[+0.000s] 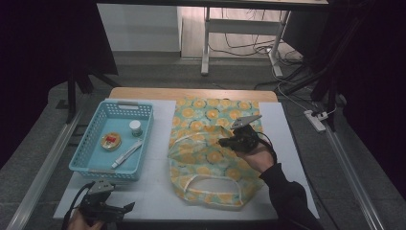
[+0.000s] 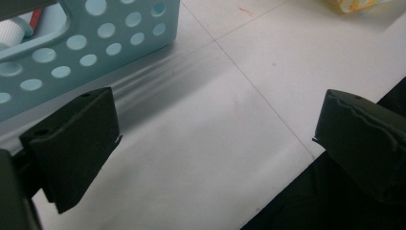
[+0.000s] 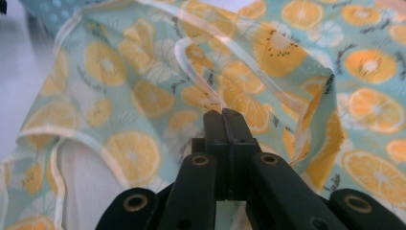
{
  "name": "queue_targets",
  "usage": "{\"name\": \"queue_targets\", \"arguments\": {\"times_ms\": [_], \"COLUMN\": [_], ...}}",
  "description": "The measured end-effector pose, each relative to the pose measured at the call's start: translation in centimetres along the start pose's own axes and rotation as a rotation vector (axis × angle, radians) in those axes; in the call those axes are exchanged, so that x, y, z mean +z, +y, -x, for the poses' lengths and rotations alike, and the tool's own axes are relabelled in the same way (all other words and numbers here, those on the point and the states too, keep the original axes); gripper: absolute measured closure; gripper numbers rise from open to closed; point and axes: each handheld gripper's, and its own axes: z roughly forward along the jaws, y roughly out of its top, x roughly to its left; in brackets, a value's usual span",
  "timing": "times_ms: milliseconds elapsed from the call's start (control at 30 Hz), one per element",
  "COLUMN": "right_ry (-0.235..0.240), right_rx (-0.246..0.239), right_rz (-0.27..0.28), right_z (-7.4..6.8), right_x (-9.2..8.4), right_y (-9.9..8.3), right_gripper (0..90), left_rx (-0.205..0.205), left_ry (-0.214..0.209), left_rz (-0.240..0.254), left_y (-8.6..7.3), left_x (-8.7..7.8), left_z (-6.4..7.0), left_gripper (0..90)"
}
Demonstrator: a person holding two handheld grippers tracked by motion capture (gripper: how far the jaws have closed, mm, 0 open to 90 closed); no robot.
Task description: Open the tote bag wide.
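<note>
A teal cloth bag (image 1: 201, 160) printed with orange slices lies on the white mat, its pale handle loop toward the near edge. My right gripper (image 1: 226, 141) rests on the bag's middle. In the right gripper view its jaws (image 3: 223, 116) are shut, pinching a fold of the bag (image 3: 139, 96) next to a pale strap, and the cloth rises in a ridge at the right. My left gripper (image 1: 125, 208) lies low at the near left corner of the mat. It is open (image 2: 215, 139) over bare mat with nothing between its fingers.
A light blue perforated basket (image 1: 85, 155) stands at the left, also seen as basket (image 2: 95, 43). It holds a white-capped jar (image 1: 136, 127), a round tin with a red label (image 1: 111, 141) and a white tube (image 1: 127, 154). The white mat (image 1: 158, 191) covers a wooden table (image 1: 191, 93).
</note>
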Motion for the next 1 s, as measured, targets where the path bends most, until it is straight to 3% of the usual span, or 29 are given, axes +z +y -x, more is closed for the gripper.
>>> {"name": "queue_targets", "arguments": {"times_ms": [533, 1000], "right_ry": [0.002, -0.017], "right_rx": [0.015, 0.006], "right_rz": [0.066, 0.096], "right_z": [1.2, 1.6], "right_x": [-0.7, -1.4], "right_y": [5.1, 7.8], "right_gripper": [90.0, 90.0], "left_rx": [0.000, -0.006], "left_ry": [-0.005, -0.009], "left_rz": [0.003, 0.009], "left_y": [0.0, 0.0], "left_x": [-0.1, -0.1], "left_z": [-0.1, -0.2], "left_gripper": [1.4, 1.3]}}
